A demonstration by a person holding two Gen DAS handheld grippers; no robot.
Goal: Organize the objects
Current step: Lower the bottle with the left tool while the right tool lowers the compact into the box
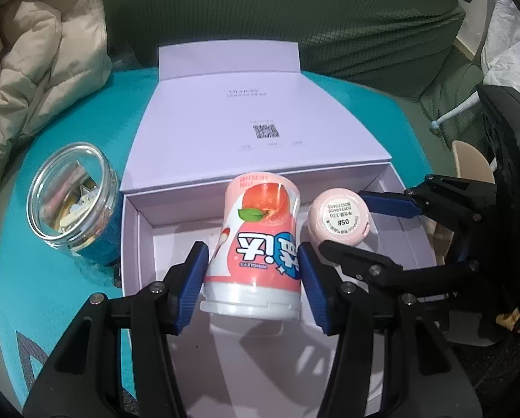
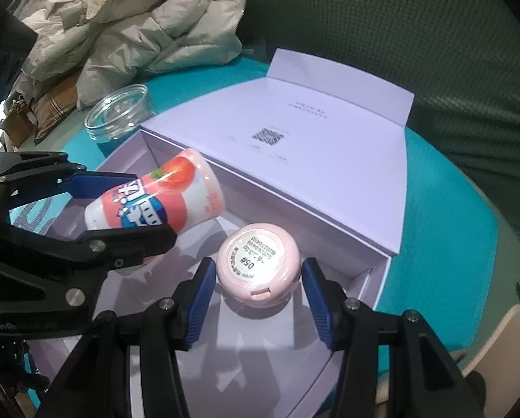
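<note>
Holding a pink gum bottle (image 1: 256, 240) over the open lilac box (image 1: 392, 181), left claw (image 1: 253, 278) pinches it at the label; right claw (image 2: 256, 296) stands spread around a round pink compact (image 2: 258, 271) that looks to rest on the box floor, pads not touching. Risk: smooth bottle slipping or tipping from the pinch and knocking the compact, just beside it; bottle's long axis runs forward and tilted, white cap toward the claw, base pointing at the lid (image 1: 242, 118); glass jar (image 1: 73, 195) sits on teal surface (image 1: 51, 296), left of box.
</note>
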